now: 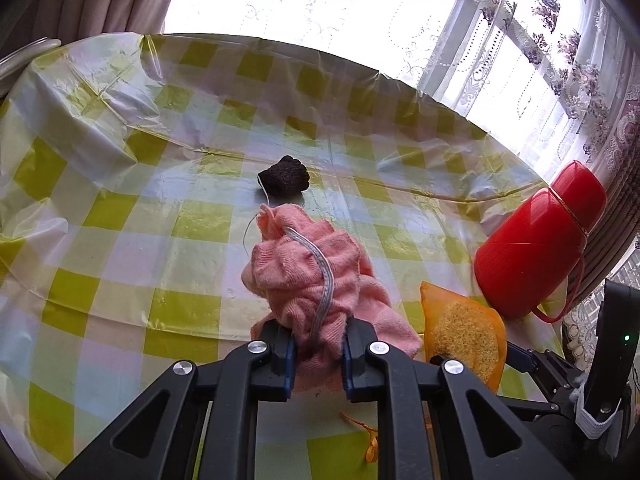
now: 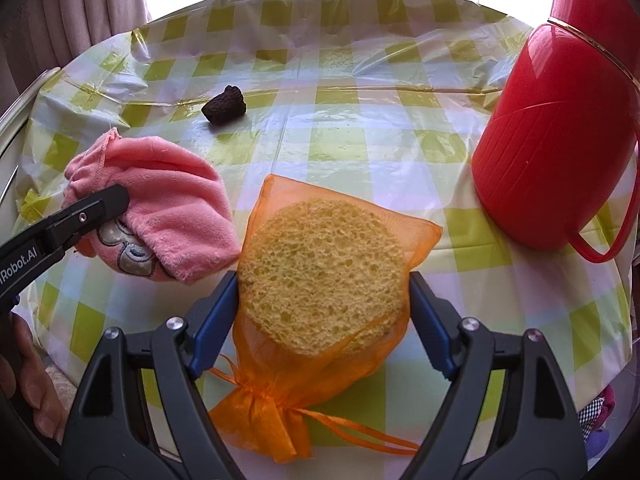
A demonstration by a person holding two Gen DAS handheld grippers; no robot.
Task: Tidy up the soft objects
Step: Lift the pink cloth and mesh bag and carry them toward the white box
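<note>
"Robot.AI" in white on left gripper [image 2: 96, 210] arm.

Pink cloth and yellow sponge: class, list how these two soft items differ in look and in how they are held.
The pink cloth is fuzzy and crumpled; the yellow sponge is porous and round. The cloth is bare; the sponge sits inside an orange mesh bag. The left gripper pinches the cloth narrowly; the right gripper spans the sponge widely. Both are gripped.

On the counter [image 2: 360, 152], the sponge [image 2: 324, 268] sits inside a mesh bag [image 2: 264, 408], between the cloth pouch [image 2: 168, 208] on its left and the flask [image 2: 556, 140] on its right (both near). The small stone [image 2: 225, 104] lies behind the pouch.
</note>
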